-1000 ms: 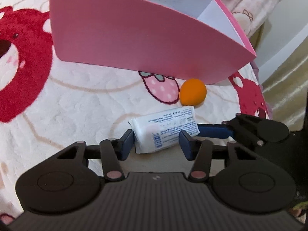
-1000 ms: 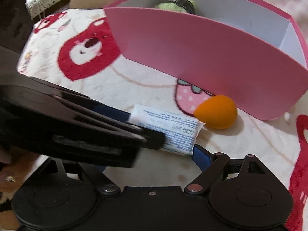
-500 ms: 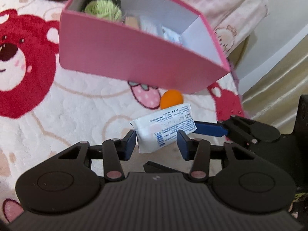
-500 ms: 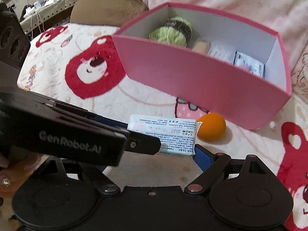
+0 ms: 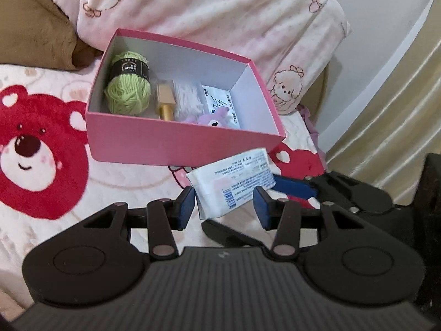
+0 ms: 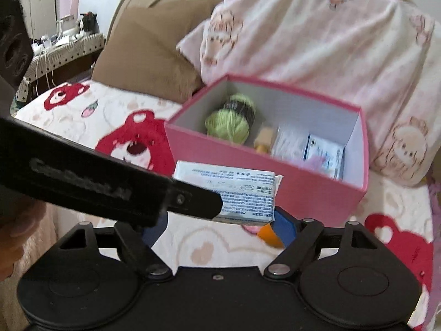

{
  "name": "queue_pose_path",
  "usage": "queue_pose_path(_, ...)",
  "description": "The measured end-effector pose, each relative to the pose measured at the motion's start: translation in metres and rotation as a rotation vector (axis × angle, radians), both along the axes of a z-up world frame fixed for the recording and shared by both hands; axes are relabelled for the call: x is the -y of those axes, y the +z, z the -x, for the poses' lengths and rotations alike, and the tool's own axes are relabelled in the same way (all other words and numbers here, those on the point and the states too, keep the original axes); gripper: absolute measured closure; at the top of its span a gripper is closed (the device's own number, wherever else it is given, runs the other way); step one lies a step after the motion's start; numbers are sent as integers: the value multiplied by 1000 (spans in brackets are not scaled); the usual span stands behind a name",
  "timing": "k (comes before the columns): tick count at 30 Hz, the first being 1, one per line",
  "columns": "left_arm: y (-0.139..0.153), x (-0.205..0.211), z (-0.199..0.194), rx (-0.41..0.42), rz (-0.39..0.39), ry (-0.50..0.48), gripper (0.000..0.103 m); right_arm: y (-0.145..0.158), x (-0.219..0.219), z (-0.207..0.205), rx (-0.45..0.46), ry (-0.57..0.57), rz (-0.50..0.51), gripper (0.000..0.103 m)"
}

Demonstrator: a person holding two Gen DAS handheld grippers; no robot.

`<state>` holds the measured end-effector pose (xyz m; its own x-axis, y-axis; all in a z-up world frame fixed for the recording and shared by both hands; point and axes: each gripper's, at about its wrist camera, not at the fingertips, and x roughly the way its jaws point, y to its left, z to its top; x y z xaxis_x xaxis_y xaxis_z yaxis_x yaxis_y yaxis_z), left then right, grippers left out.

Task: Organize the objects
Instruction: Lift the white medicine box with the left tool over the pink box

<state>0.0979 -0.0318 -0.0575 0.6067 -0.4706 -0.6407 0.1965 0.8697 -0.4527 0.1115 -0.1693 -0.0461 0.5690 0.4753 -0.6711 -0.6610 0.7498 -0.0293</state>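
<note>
A white tissue pack (image 5: 234, 182) with printed text hangs in the air in front of the pink box (image 5: 176, 140). My left gripper (image 5: 224, 205) has its blue pads on the pack's two ends and holds it. My right gripper (image 6: 220, 220) comes in from the right and also grips the pack (image 6: 237, 193); its blue fingers (image 5: 295, 189) show beside the pack. The box (image 6: 289, 190) holds green yarn (image 5: 128, 92), a gold bottle (image 5: 164, 104), a white bundle, a purple plush and a packet. An orange sponge (image 6: 268, 235) lies on the blanket below the pack.
The bed has a cream blanket with red bear prints (image 5: 33, 149). A pink blanket (image 5: 220, 19) and a brown pillow (image 5: 30, 27) lie behind the box. Curtains (image 5: 386, 127) hang at the right. A cluttered table (image 6: 63, 47) stands far left.
Both grippers have lifted the tissue pack up off the blanket, away from the orange sponge. The box's inside has come into view from above.
</note>
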Motion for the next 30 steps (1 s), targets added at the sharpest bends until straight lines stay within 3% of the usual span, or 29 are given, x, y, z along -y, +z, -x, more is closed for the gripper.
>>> queue_pose_path(5,28,-4,0,22,-9,24,58,21,-6,5,67,0,6,20)
queue_pose_path(9,51,-8,-3,42,-24,30,58,42,-3,1,58,-7,-65,20)
queue_pose_path(16,79,-14,-34,45,-21,39,58,72,-9,-15,108,20,-76,20)
queue_pose_path(20,91,-12,-58,66,-75,52,58,80,-9,-39,83,20,-86,38)
queue_pose_path(24,88,-12,-85,36,-56,37,58,81,-2,-68,56,-7,-118,47)
queue_pose_path(30,71,-7,-133,3,-63,53,58,69,-8,-114,2,-30,-90,52)
